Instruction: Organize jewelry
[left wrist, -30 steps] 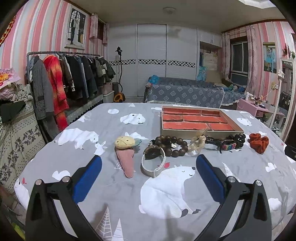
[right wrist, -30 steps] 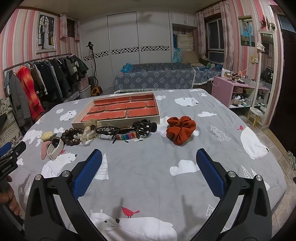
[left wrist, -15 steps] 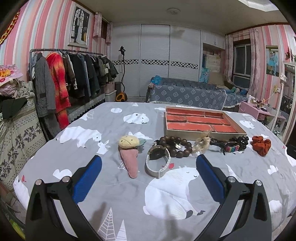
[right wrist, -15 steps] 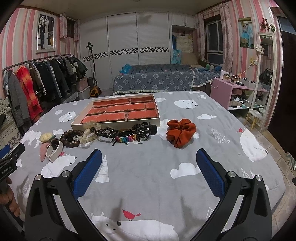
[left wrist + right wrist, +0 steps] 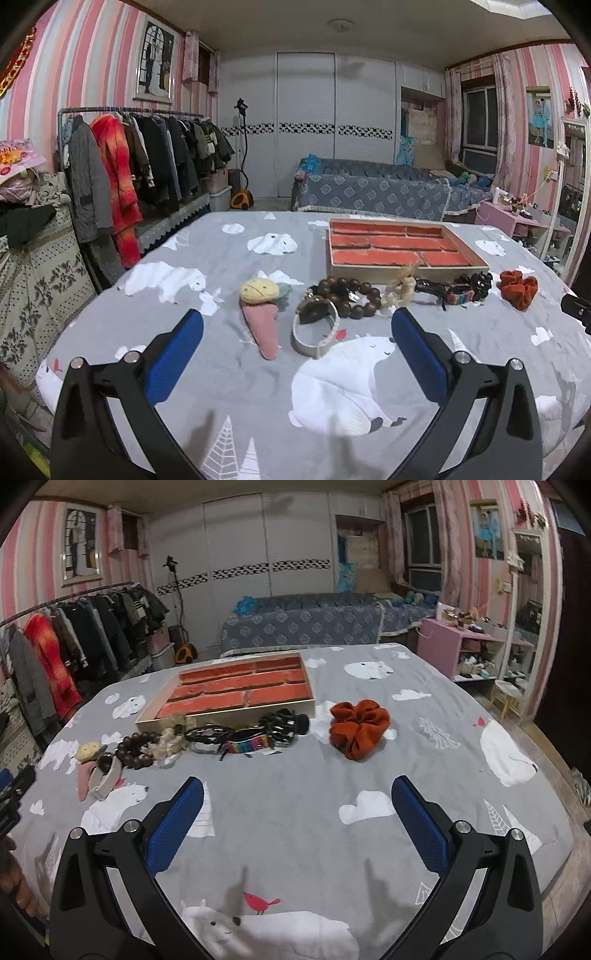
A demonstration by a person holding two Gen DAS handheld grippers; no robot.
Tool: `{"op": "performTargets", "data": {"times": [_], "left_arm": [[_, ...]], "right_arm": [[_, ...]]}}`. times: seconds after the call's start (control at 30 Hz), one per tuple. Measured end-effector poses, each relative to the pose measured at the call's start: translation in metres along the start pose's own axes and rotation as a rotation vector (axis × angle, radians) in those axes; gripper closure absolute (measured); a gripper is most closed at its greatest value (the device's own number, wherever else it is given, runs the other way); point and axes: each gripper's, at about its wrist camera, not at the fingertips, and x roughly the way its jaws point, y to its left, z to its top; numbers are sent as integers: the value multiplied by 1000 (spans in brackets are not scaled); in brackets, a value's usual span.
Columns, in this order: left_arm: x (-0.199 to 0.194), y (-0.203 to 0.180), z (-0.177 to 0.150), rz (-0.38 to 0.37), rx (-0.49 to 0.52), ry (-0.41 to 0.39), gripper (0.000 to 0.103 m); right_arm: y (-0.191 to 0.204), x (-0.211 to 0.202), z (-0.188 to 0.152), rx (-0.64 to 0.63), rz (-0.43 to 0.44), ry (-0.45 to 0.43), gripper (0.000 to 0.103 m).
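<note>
A shallow tray with orange-lined compartments (image 5: 402, 243) (image 5: 236, 692) lies on the grey bear-print bedspread. In front of it lie a row of items: a pink ice-cream plush clip (image 5: 262, 317), a white watch (image 5: 316, 328), a dark bead bracelet (image 5: 347, 295), a cream bow (image 5: 400, 290), black and rainbow bands (image 5: 243, 738), and an orange scrunchie (image 5: 358, 727) (image 5: 519, 288). My left gripper (image 5: 295, 343) is open and empty, just short of the watch. My right gripper (image 5: 295, 812) is open and empty, short of the bands and scrunchie.
A clothes rack (image 5: 122, 177) stands to the left of the bed. A second bed (image 5: 369, 188) sits behind, and a pink side table (image 5: 461, 646) stands at the right. The bedspread edge drops off at the right (image 5: 546, 782).
Both views have shifted slightly; the left gripper has drawn a little nearer the watch and plush clip. Both stay open and nothing on the bed has moved.
</note>
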Motion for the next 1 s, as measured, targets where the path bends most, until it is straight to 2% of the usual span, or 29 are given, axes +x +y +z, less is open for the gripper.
{"op": "performTargets", "data": {"times": [0.13,0.33,0.6,1.0], "left_arm": [[4,-1,0,-7,-21,3,4],[15,-13,-7,-27,-1,41,4],[7,-22,-2,-12,37,2,4],[12,-16,-5,3,23,10,4]], "right_arm": [[-9,4,-3,17,-10,-16,4],[-9,7,-9,-7,15,-7,4],[-16,-2,-10,-20,0,-42,4],[-8,-6,-8,-53,-7,-57,4]]}}
